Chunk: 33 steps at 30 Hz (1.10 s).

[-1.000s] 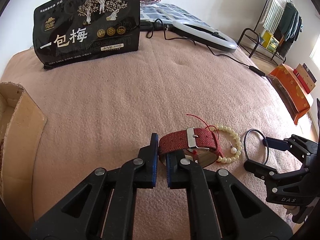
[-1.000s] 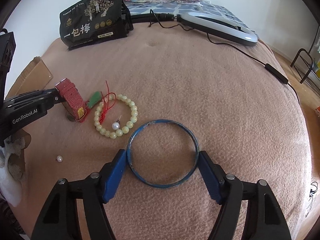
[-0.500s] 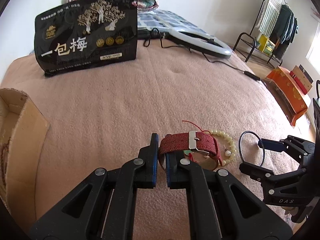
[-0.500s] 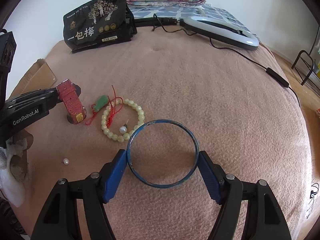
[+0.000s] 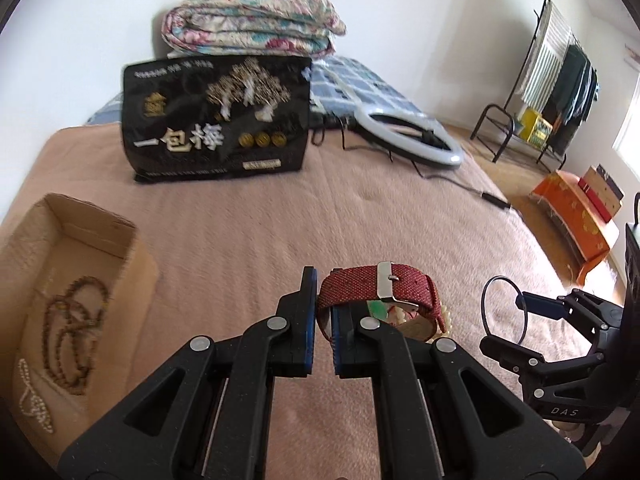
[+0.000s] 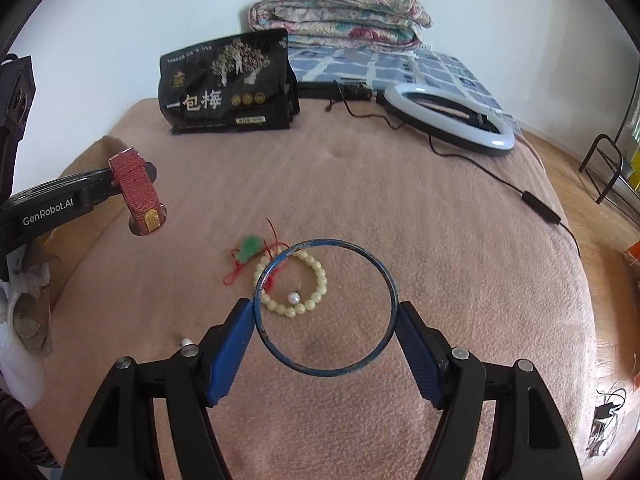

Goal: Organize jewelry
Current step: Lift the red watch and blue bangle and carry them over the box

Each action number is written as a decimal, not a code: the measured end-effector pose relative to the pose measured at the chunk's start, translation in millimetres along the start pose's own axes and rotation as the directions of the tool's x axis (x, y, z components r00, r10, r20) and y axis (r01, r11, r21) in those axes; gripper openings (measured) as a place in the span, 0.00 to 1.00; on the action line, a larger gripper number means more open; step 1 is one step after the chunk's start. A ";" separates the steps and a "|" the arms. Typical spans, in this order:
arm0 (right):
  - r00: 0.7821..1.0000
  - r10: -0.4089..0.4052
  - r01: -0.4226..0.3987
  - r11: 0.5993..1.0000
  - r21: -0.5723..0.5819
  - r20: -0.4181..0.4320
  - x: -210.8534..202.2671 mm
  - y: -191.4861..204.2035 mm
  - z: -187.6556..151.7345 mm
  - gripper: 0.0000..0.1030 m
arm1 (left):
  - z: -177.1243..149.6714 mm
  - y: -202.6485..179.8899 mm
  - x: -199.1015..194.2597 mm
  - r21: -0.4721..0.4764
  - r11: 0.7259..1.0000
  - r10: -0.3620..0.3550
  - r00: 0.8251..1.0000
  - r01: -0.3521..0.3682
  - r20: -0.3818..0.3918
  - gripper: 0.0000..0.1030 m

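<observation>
One red woven watch (image 5: pixel 382 292): pinched by its strap in my left claw (image 5: pixel 324 316), lifted clear of the bed (image 6: pixel 400 208), its gold case hanging at the low end of the strap.

One thin blue bangle (image 6: pixel 325 308): braced across its width between the two blue pads of my right claw (image 6: pixel 325 340), held above the blanket.

One cream bead bracelet (image 6: pixel 316 294): lying flat on the bed toward the near edge, seen partly through the bangle; one white pearl piece (image 6: pixel 295 298) rests inside its ring.

One green pendant (image 6: pixel 250 248) on red cord: on the bed, touching the bracelet's left side.

One loose white pearl (image 6: pixel 186 342): on the bed just beside my right claw's left finger.

One cardboard box (image 5: pixel 132 264): at the bed's left edge, holding one brown bead string (image 5: pixel 70 332) and one fine white bead strand (image 5: pixel 34 400).

One black snack bag (image 6: pixel 228 84), upright near the far edge. One ring light (image 6: pixel 448 118) with cable at the far right corner. One folded floral quilt (image 6: pixel 340 14) beyond the bag.
</observation>
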State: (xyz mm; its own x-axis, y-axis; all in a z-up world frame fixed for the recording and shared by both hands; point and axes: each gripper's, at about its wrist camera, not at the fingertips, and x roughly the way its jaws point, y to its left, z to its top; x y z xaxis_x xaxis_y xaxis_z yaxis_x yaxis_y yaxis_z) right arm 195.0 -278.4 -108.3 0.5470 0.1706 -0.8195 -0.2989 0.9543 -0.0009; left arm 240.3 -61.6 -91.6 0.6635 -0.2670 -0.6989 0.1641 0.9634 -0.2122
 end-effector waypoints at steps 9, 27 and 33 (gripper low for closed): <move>0.996 0.036 -0.037 0.999 0.005 0.076 -36.0 30.5 14.3 0.72 | 5.2 29.9 -57.9 -0.042 0.999 0.033 0.997 -0.030 0.068 0.04; 0.974 0.169 -0.157 0.984 -0.089 0.149 -48.8 141.5 44.9 0.72 | -26.0 125.2 -131.8 -0.127 0.978 0.172 0.983 -0.164 0.056 0.04; 0.968 0.206 -0.189 0.974 -0.127 0.141 -37.9 176.3 51.4 0.72 | -39.0 155.6 -141.7 -0.141 0.966 0.223 0.974 -0.216 0.036 0.04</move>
State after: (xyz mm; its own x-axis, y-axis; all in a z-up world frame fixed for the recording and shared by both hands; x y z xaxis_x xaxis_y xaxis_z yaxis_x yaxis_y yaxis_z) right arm 161.8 -104.0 -47.9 0.5780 0.3966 -0.7132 -0.4938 0.8658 0.0812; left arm 143.3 125.2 -52.2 0.7089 -0.0443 -0.7039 -0.0873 0.9848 -0.1500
